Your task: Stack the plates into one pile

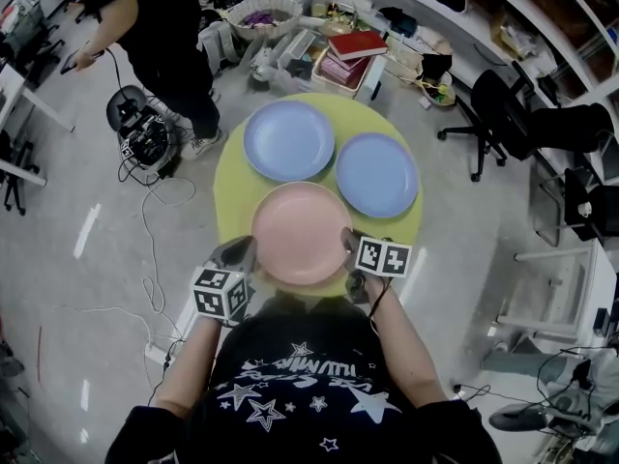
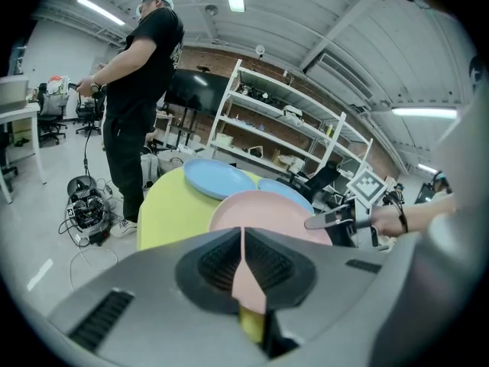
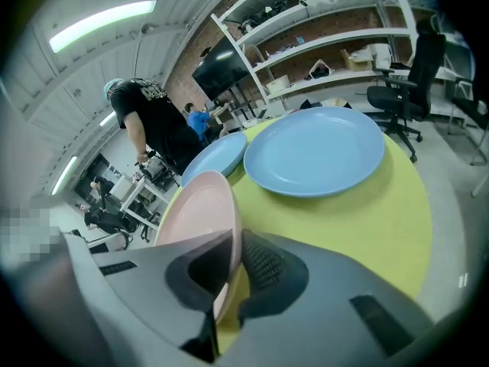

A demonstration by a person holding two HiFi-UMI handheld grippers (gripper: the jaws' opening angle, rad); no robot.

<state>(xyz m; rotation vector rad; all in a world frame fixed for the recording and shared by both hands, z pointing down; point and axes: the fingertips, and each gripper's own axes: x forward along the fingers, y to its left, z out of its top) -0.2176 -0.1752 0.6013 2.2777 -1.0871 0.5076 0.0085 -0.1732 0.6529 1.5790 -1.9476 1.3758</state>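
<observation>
A pink plate (image 1: 300, 232) sits at the near edge of the round yellow-green table (image 1: 232, 177). My left gripper (image 1: 242, 254) is shut on its left rim, and my right gripper (image 1: 350, 245) is shut on its right rim. In the left gripper view the pink plate (image 2: 267, 209) runs between the closed jaws of the left gripper (image 2: 243, 239). The right gripper view shows the pink plate (image 3: 199, 212) edge-on, pinched by the right gripper (image 3: 229, 262). Two blue plates lie flat farther back, one at the left (image 1: 288, 140) and one at the right (image 1: 376, 174), apart from the pink one.
A person in black (image 1: 164, 37) stands beyond the table's far left, beside a wheeled device with cables (image 1: 145, 138) on the floor. Crates with books (image 1: 348, 51) crowd the table's far side. An office chair (image 1: 503, 114) stands to the right.
</observation>
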